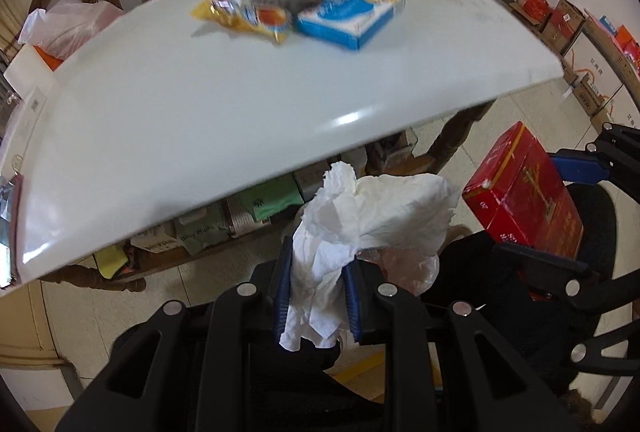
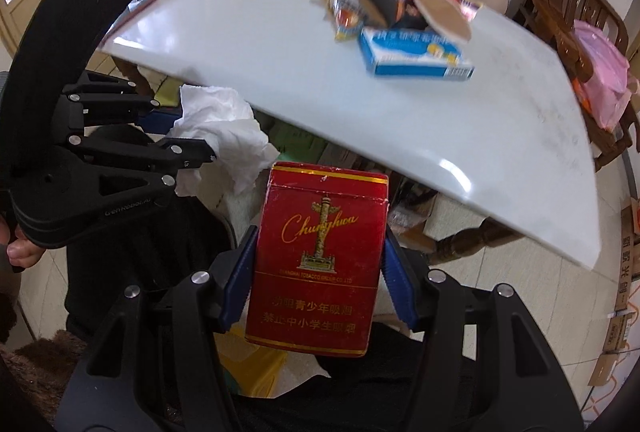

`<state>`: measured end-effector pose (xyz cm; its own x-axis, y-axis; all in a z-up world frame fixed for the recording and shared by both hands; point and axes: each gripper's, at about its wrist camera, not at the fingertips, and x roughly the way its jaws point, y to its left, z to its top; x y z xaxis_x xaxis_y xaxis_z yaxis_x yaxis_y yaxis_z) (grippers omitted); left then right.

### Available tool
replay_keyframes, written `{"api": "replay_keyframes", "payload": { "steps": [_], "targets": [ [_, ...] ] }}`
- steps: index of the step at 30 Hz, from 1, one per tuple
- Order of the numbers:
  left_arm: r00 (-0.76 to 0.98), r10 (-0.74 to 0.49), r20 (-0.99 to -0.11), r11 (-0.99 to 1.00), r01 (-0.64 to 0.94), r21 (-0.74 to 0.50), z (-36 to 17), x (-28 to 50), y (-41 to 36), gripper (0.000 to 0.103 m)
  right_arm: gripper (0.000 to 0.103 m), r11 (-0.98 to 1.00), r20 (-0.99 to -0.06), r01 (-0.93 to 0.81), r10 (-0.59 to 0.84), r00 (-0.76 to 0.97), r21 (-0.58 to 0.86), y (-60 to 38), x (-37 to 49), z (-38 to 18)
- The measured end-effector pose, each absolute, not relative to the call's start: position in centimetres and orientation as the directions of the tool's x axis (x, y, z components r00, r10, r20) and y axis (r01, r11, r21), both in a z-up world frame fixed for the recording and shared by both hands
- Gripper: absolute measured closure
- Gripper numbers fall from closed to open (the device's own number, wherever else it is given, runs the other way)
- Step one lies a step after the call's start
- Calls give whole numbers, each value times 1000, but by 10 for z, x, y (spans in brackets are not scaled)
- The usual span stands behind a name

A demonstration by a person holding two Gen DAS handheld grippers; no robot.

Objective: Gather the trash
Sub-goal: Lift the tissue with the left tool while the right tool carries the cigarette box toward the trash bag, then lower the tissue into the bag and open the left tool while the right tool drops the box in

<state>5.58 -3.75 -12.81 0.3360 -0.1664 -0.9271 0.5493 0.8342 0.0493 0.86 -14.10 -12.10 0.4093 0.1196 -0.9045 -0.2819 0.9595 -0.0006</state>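
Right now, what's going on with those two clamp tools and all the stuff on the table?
A person is clearing trash with a handheld gripper in each hand. The left gripper has its jaws shut on a crumpled white tissue, and the right gripper grips a red cigarette pack. Both are held off the near edge of the white table. A pile of boxes and wrappers is left on it.

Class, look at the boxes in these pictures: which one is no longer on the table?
The red cigarette box: the right gripper holds it by its sides, out past the table edge. The blue box and the others lie in the pile on the tabletop.
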Motion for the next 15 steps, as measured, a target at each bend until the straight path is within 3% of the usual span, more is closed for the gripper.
{"api": "replay_keyframes", "payload": {
  "steps": [15],
  "targets": [
    [174,-136,-975,831,556,-16,-242,54,-44,80,45,973,-941,-229,89,325,13,-146,12,-224]
  ]
}}
